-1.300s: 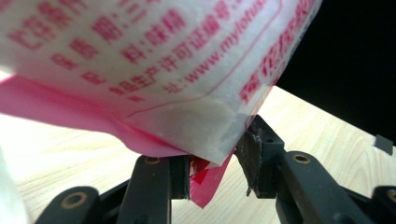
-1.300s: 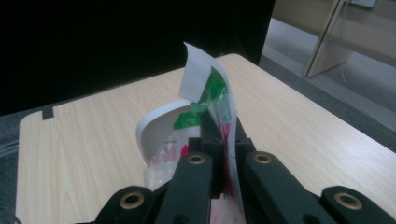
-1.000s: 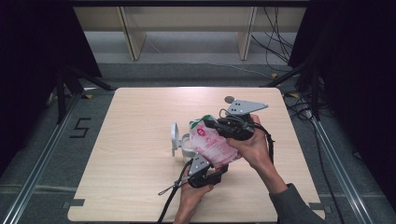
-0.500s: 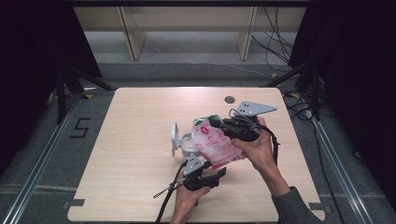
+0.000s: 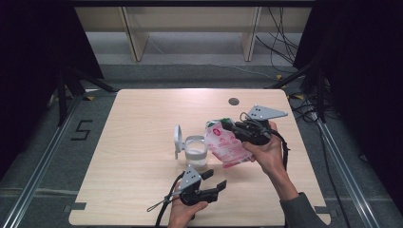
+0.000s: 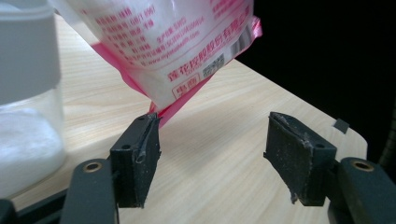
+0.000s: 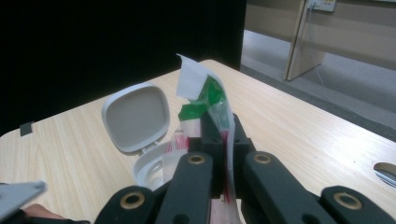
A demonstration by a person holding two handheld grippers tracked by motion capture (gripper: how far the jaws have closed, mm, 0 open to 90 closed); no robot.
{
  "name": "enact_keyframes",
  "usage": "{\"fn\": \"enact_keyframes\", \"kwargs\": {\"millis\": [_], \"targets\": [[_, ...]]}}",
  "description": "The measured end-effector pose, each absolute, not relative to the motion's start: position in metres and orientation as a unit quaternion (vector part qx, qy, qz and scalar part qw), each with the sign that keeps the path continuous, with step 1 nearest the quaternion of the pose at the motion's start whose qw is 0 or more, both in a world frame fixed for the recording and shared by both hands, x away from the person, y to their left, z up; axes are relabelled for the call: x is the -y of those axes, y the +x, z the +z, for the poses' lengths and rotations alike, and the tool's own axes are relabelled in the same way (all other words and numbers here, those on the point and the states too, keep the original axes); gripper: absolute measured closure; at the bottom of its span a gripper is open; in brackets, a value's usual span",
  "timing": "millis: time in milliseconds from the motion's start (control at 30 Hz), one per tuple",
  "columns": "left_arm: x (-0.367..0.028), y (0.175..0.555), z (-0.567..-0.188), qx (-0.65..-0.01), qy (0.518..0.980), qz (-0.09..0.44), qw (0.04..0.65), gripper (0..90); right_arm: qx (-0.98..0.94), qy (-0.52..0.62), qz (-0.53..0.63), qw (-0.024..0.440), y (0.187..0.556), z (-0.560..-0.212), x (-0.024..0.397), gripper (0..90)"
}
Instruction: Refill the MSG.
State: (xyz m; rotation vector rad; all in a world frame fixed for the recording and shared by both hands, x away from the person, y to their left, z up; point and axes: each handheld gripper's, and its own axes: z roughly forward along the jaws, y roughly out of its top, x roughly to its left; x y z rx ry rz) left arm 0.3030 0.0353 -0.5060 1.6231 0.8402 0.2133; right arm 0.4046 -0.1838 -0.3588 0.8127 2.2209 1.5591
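Already the clear jar [image 5: 196,151] at mid-table stands with its hinged lid [image 5: 177,138] flipped open to the left and white powder in its lower part, so pouring seems partly done; what looks left is tipping in more, or setting the bag down and closing the lid. Just right of the jar, the pink-and-white bag [image 5: 227,144] hangs tilted, its top pinched flat in the right gripper [image 5: 229,126], which reaches in from the right. Nearer, the left gripper [image 5: 215,185] lies level, pointing right, its jaws having just opened, spread below the bag's bottom corner and holding nothing.
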Motion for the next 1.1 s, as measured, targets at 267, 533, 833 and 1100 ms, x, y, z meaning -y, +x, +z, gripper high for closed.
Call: {"fn": "enact_keyframes", "kwargs": {"millis": [267, 533, 833, 1100], "targets": [[-0.073, 0.29, -0.497, -0.372, 0.699, 0.131, 0.597, 34.7, -0.761, 0.287, 0.563, 0.144, 0.402, -0.373, 0.2, 90.0], [-0.106, 0.28, -0.498, -0.396, 0.683, 0.151, 0.595, 35.1, -0.742, 0.296, 0.586, 0.135, 0.393, -0.383, 0.218, 90.0], [-0.106, 0.278, -0.5, -0.391, 0.683, 0.151, 0.598, 35.9, -0.741, 0.319, 0.573, 0.143, 0.382, -0.391, 0.244, 90.0], [-0.102, 0.279, -0.499, -0.384, 0.685, 0.151, 0.601, 35.8, -0.74, 0.341, 0.556, 0.164, 0.38, -0.402, 0.266, 90.0]]}}
